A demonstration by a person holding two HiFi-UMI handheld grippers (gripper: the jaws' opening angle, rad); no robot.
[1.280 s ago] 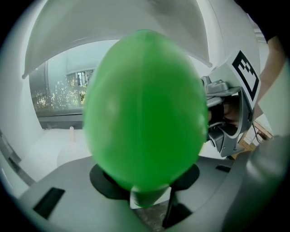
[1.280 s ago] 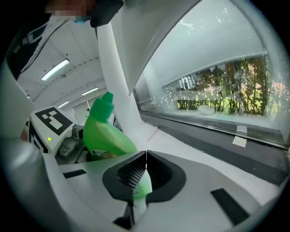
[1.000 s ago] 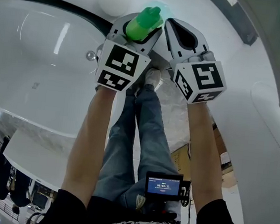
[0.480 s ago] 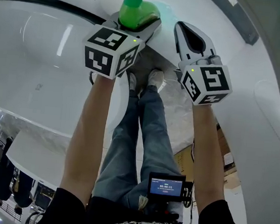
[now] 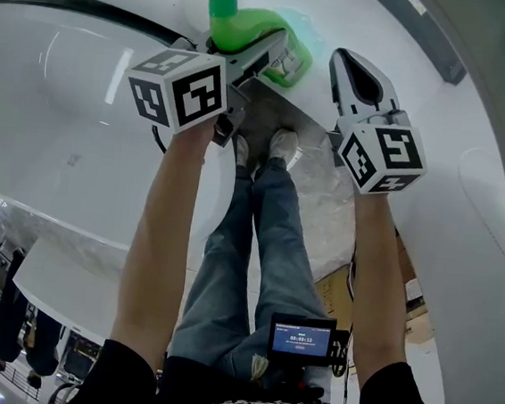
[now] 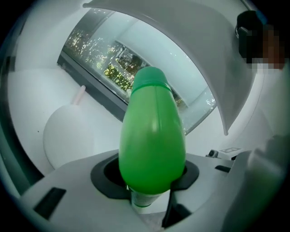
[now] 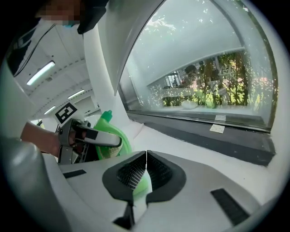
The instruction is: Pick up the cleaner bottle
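The green cleaner bottle (image 5: 253,28) with a green cap is held clear of the white surface, its cap toward the upper left in the head view. My left gripper (image 5: 266,56) is shut on its body, the marker cube turned toward me. In the left gripper view the bottle (image 6: 152,136) fills the gap between the jaws of the left gripper (image 6: 152,179). My right gripper (image 5: 363,74) is just right of the bottle, apart from it, with its jaws together and holding nothing. The right gripper view shows the right gripper (image 7: 146,168) shut, with the bottle (image 7: 113,136) to the left beyond it.
A white basin (image 5: 76,88) curves along the left. A white rounded object (image 6: 68,136) lies beyond the bottle. A dark window sill (image 7: 204,129) and a large window run behind. My legs and shoes (image 5: 281,141) are below, with a small screen (image 5: 301,339) at my waist.
The left gripper has turned and shifted left with the bottle, so the cap swung from the upper right to the upper left. The right gripper drifted slightly right and stayed shut.
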